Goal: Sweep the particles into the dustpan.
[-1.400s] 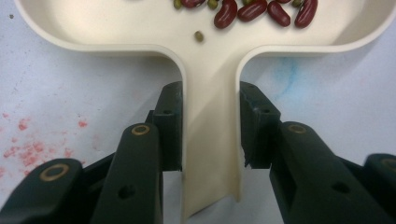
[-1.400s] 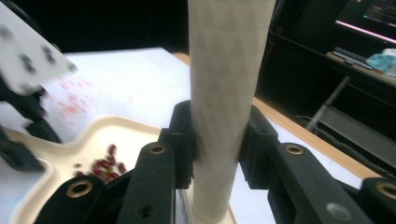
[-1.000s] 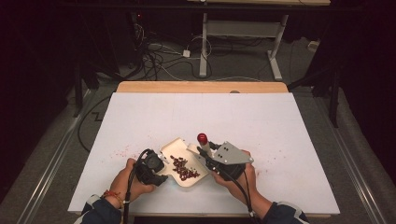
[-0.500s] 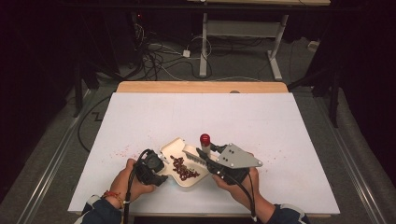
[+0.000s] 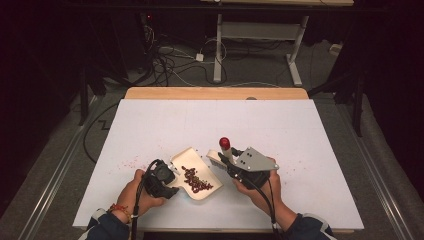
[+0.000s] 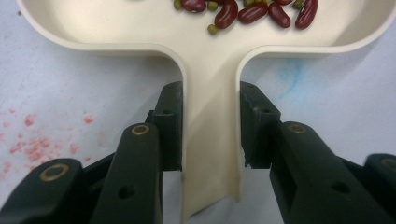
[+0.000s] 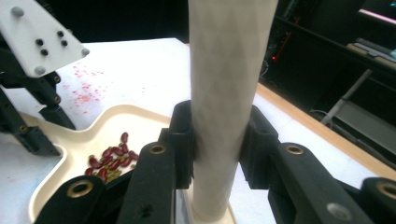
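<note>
On a white table (image 5: pixel 310 135) stained with red specks, in a dark, cable-strewn room: left gripper (image 6: pixel 210 126) clamping the bean-filled cream dustpan (image 5: pixel 192 167) by its handle, right gripper (image 7: pixel 218 140) clasping a pale brush handle (image 7: pixel 229 70) beside it.

cream dustpan (image 5: pixel 195 176), dark red beans (image 5: pixel 196 182)

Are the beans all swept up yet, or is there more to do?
Mostly done: a pile of red and green beans sits in the cream plastic dustpan. The left gripper clamps the pan's handle; the right gripper clamps the pale brush handle. Left: red specks on the white table, and emptying the pan.
</note>
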`<state>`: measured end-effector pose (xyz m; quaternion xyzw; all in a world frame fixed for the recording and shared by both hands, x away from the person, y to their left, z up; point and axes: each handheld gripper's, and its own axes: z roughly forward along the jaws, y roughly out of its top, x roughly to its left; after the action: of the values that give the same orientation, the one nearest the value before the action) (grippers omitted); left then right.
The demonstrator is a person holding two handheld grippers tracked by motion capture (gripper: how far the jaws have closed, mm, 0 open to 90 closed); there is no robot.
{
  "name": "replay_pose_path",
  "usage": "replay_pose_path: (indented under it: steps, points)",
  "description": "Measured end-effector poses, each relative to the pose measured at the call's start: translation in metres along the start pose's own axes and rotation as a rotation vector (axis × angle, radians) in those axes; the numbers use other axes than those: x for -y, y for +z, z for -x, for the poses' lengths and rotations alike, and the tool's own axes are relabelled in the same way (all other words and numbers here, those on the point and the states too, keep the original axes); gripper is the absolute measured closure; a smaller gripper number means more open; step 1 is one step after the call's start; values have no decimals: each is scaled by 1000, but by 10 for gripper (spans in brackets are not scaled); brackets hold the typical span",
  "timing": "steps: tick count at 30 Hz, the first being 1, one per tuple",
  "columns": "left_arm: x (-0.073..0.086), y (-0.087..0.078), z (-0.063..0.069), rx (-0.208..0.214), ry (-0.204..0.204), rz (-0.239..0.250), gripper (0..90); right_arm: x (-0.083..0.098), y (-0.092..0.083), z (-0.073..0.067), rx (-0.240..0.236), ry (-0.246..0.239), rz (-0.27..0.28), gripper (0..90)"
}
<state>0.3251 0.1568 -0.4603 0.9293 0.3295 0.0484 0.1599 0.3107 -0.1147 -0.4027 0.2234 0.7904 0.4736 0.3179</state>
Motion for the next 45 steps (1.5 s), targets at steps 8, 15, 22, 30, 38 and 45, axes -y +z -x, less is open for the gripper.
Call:
replay_pose_path:
  steps: [8,15,22,30,38,45]
  points:
    - [4,-1,-4,-4,-16,-5,637,-2,2,-17,-44,-26,-4,702]
    - [4,-1,-4,-6,-16,-6,637,-10,-8,-19,-97,2,27,703]
    - [4,-1,-4,-3,-17,-7,637,-14,-16,-1,-40,23,57,702]
    - [7,-5,-7,0,-17,-17,637,-3,0,-2,4,-21,-11,703]
    - [10,-8,-10,-1,-17,-30,637,-4,4,-19,-73,-26,-14,702]
    - [4,-10,-10,-9,-11,-29,637,-13,-9,-14,-136,50,38,703]
